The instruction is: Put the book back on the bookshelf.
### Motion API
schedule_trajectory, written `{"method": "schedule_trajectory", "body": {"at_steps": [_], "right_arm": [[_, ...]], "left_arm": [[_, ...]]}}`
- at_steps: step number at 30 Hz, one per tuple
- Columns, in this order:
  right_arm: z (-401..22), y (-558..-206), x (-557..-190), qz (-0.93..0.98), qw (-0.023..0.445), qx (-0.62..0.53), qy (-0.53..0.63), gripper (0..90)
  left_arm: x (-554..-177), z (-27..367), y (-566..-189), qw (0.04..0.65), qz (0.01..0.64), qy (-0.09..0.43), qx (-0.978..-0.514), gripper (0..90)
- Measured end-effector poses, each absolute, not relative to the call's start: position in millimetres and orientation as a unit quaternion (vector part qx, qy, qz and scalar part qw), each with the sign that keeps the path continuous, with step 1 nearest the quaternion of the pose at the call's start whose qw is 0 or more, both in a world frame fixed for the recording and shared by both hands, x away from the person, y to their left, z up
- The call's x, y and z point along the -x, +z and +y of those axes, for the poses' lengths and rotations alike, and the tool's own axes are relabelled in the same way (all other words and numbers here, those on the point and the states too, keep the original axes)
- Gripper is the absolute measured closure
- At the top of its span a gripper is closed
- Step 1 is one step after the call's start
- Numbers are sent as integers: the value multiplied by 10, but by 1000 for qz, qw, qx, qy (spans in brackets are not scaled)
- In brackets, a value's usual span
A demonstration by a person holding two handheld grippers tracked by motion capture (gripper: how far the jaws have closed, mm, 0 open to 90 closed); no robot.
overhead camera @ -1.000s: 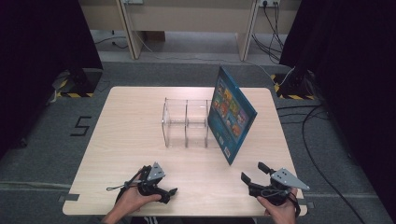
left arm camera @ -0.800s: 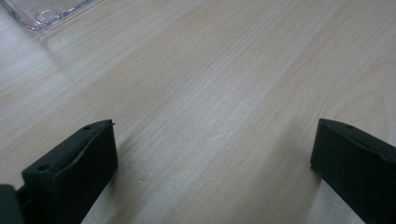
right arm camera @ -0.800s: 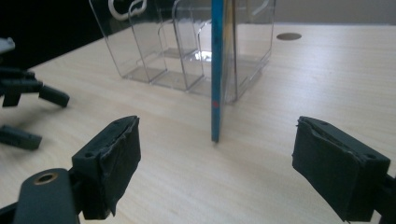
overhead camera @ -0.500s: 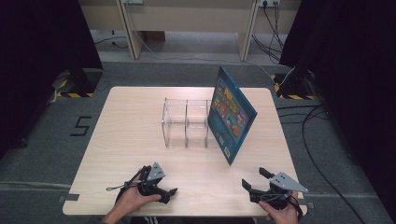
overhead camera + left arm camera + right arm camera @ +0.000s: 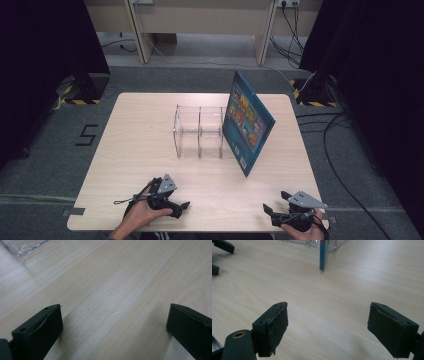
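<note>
- Near edge, left: the left gripper (image 5: pixel 181 207) rests low on the table (image 5: pixel 140 130), jaws spread wide with nothing between them. In the left gripper view only bare wood lies between the jaws. No shift in its position over the last second.
- Near edge, right: the right gripper (image 5: pixel 270 211) also stands fully open and empty. It has drawn back toward the near right corner of the table since a second ago, putting it farther from the work.
- Judgement: with both grippers empty and the right one backing off, a placing step appears finished, or a fresh approach is yet to start; nothing is in hand at present.
- Middle of the table: the book (image 5: pixel 247 122), blue-covered, stands upright on its edge, leaning against the right end of the rack. Its lower near corner sits on the wood, well apart from both grippers. The right gripper view shows its thin edge (image 5: pixel 322 255) ahead.
- Just behind and left of the book: the clear rack (image 5: pixel 200 131), transparent, with upright dividers; its compartments look unoccupied.
- Far: the floor beyond carries desk legs and cables.
- Count: two grippers, one book, one clear rack, one table.
</note>
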State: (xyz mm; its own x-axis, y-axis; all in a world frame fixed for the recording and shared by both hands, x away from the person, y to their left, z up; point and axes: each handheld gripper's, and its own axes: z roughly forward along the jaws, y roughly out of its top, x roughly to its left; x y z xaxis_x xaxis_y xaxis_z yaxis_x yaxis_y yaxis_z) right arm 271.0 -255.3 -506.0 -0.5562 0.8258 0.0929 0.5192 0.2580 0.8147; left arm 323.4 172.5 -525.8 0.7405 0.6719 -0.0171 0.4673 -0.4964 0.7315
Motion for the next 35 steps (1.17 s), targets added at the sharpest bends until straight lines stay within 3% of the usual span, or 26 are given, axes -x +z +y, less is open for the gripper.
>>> {"method": "schedule_trajectory", "body": {"at_steps": [14,23,35], "right_arm": [[-2600,-5166,-2653,796,146,-447,381,161],[-2565,-5184,-2580,828,172,-402,350,154],[-2572,-5188,-2570,828,173,-401,351,147]], "left_arm": [[-3234,1725,-5258,375,333,137,-854,0],[-3234,1725,-5258,375,333,137,-854,0],[-3234,1724,-5259,375,333,137,-855,0]]}}
